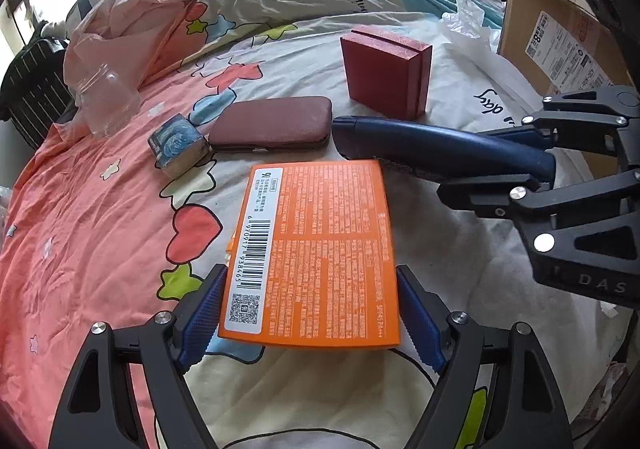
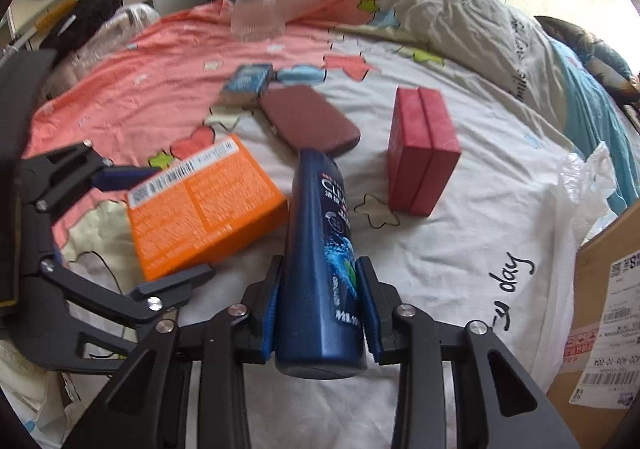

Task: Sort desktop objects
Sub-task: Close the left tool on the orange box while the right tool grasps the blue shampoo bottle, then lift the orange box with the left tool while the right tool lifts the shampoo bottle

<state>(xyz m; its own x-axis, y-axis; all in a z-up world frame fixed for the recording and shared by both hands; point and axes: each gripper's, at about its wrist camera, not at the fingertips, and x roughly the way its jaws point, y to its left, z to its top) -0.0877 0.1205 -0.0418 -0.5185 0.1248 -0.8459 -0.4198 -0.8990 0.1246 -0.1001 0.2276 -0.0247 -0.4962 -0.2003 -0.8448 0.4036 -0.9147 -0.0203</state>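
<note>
- Step in hand, as I judge it: both grippers have picked up an item for sorting; carrying comes next, not grasping.
- Left gripper point(image 1: 310, 315): jaws wide apart, blue pads pressed on the two long sides of the orange box point(image 1: 316, 253); near end of the box is off the bed, far end hard to judge.
- Right gripper point(image 2: 320, 311): jaws narrow, clamped on the lower body of the blue shampoo bottle point(image 2: 320, 249); cap end points toward the middle of the bed; bottle tip passes just over the far corner of the orange box.
- Not yet handled, mid-bed: red gift box point(image 1: 386, 73) standing on edge; brown case point(image 1: 272, 123) lying flat; small blue patterned box point(image 1: 178, 147) touching the case's left end; clear glass jar point(image 1: 106, 105) near the left edge of the bed.
- Next move, my judgement: lift both items clear and apart; the cardboard carton point(image 1: 560, 49) at the right edge of the bed is a likely destination, unconfirmed.
- Risk: the bottle is smooth and long, held at one end; it may pivot.
- Surface: a bed point(image 1: 100, 217) with soft, wrinkled quilt, pink and white with stars and hearts; white plastic bag point(image 1: 472, 29) by the carton.
- Room: bright window behind; striped dark suitcase point(image 1: 32, 89) beyond the left edge.
</note>
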